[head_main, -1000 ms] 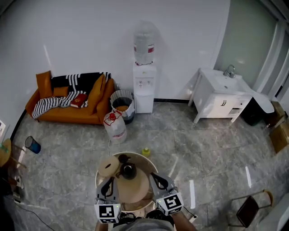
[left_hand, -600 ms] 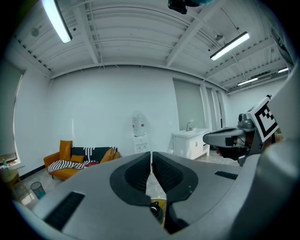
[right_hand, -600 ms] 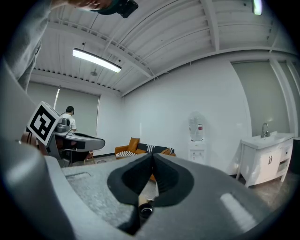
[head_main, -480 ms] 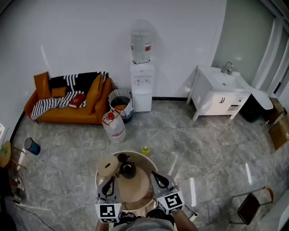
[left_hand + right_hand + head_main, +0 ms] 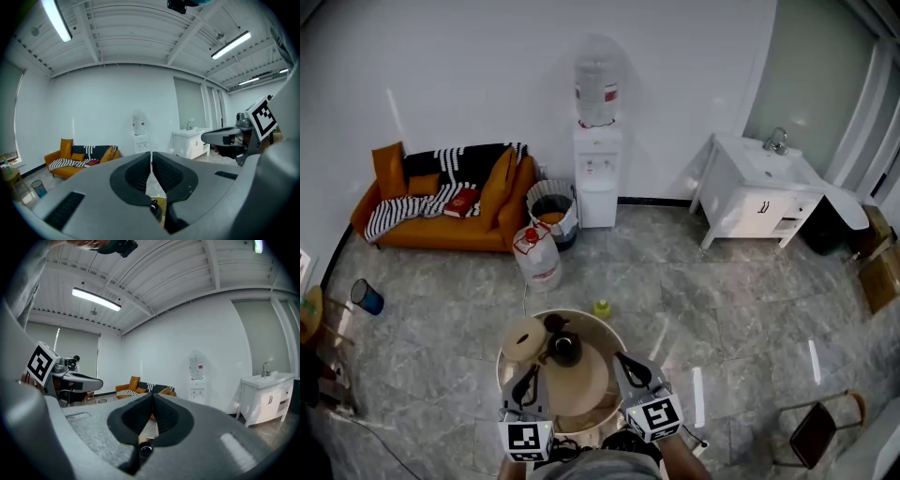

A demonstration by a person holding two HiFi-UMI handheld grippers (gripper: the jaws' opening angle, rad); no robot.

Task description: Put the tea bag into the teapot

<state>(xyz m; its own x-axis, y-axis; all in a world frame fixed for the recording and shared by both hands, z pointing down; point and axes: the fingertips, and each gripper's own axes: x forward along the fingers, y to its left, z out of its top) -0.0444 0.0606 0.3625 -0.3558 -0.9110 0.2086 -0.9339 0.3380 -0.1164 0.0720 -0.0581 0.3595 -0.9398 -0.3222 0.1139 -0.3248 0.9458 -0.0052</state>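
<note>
Two hand-held grippers hover over the near side of a small round table (image 5: 611, 332) in a grey-tiled room. The left gripper (image 5: 526, 377) has its jaws pressed together at the tips with nothing between them, as its own view (image 5: 151, 153) shows. The right gripper (image 5: 153, 395) is likewise closed and empty, and it hangs at the table's right side (image 5: 624, 363). A dark teapot (image 5: 563, 351) stands at the far edge of a round tan board (image 5: 581, 382) on the table. It lies ahead of both sets of jaws and between them, clear of each and somewhat nearer the left one. A pale round disc (image 5: 522, 339) lies just to the teapot's left. The tea bag is too small to pick out in any view. Beyond the table, an orange sofa (image 5: 441, 234), a water dispenser (image 5: 598, 187) and a white sink cabinet (image 5: 755, 202) line the wall.
</note>
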